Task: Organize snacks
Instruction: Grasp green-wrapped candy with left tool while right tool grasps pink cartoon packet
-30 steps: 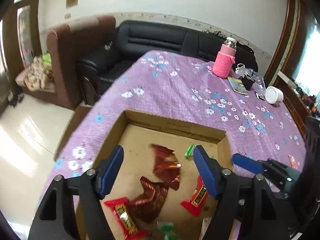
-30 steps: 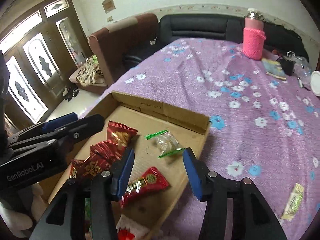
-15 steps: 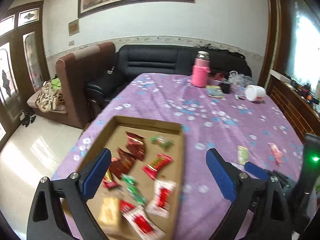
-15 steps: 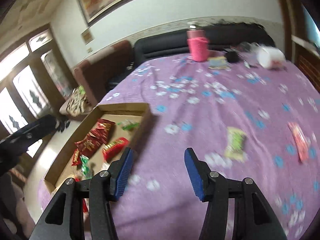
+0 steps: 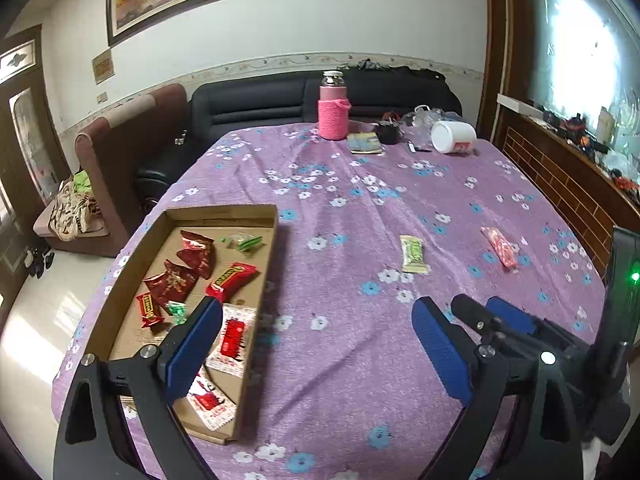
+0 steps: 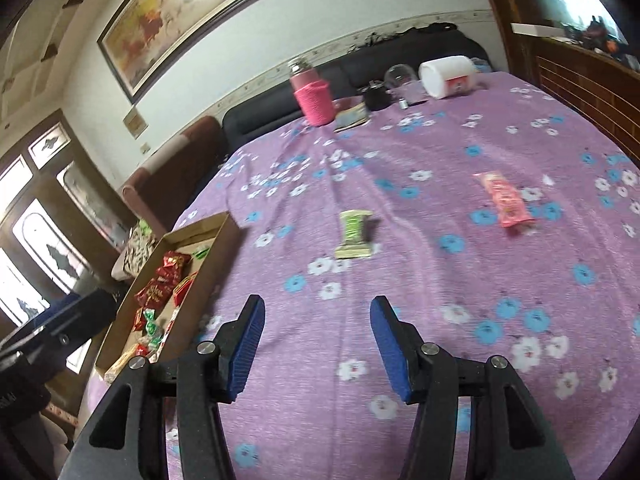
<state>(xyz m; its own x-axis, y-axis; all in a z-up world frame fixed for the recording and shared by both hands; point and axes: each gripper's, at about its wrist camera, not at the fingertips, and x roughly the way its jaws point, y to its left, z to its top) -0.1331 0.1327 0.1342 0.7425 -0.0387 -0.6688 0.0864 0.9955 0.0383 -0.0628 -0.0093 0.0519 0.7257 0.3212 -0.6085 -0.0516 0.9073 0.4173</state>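
A shallow cardboard box point(image 5: 268, 256) lies at the left of the purple flowered table and holds several red, green and white snack packets; it also shows in the right wrist view point(image 6: 216, 240). A green snack packet point(image 5: 413, 253) point(image 6: 353, 234) and a pink snack packet point(image 5: 499, 246) point(image 6: 504, 199) lie loose on the cloth to the right of the box. My left gripper point(image 5: 318, 344) is open and empty above the table, beside the box. My right gripper point(image 6: 318, 340) is open and empty, short of the green packet.
At the far end stand a pink sleeved bottle point(image 5: 334, 110) point(image 6: 313, 96), a booklet point(image 5: 365, 144), a black cup point(image 5: 389, 132) and a tipped white jar point(image 5: 454, 136) point(image 6: 448, 72). A black sofa point(image 5: 260, 108) and a brown armchair point(image 5: 112, 168) stand beyond the table's left edge.
Both grippers have pulled back and up from over the box and turned right. The loose green and pink packets are now in view. Both stay open.
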